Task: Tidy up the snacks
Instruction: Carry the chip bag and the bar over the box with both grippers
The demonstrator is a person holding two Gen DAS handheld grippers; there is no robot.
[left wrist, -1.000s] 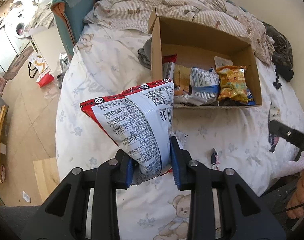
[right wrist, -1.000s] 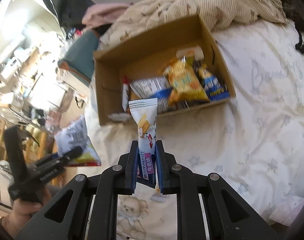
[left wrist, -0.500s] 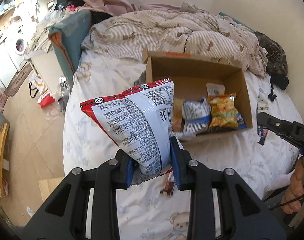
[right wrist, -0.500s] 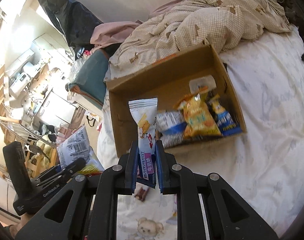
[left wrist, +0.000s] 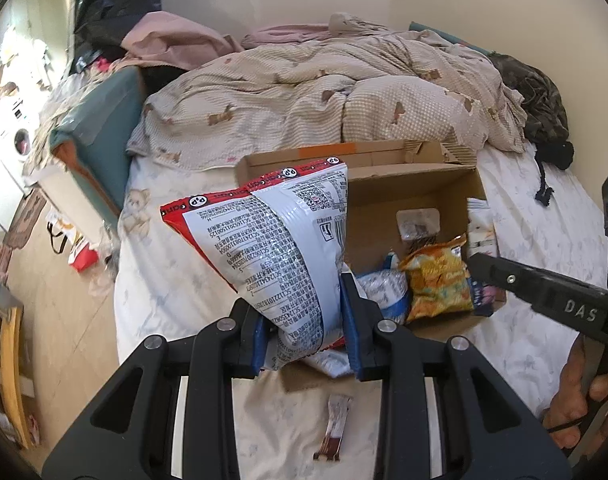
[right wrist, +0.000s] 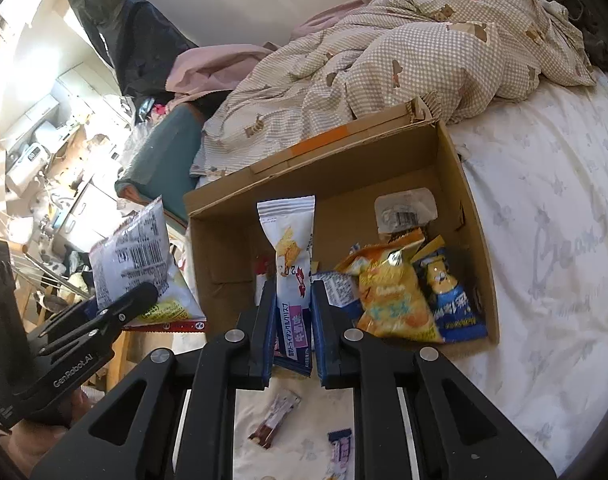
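While two grippers each clamp one packet, one cardboard box (right wrist: 456,184)

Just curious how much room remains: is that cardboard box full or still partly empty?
Partly empty. The cardboard box holds packets like the orange snack bag along its right side, while its left floor and back wall show bare.

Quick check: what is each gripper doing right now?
Left gripper: shut on the red-and-white chip bag.
Right gripper: shut on the slim white snack packet.

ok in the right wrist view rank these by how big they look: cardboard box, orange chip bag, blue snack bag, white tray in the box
1. cardboard box
2. orange chip bag
3. blue snack bag, partly hidden by the chip bag
4. white tray, farther from the camera, so its rank against the blue bag is unsure
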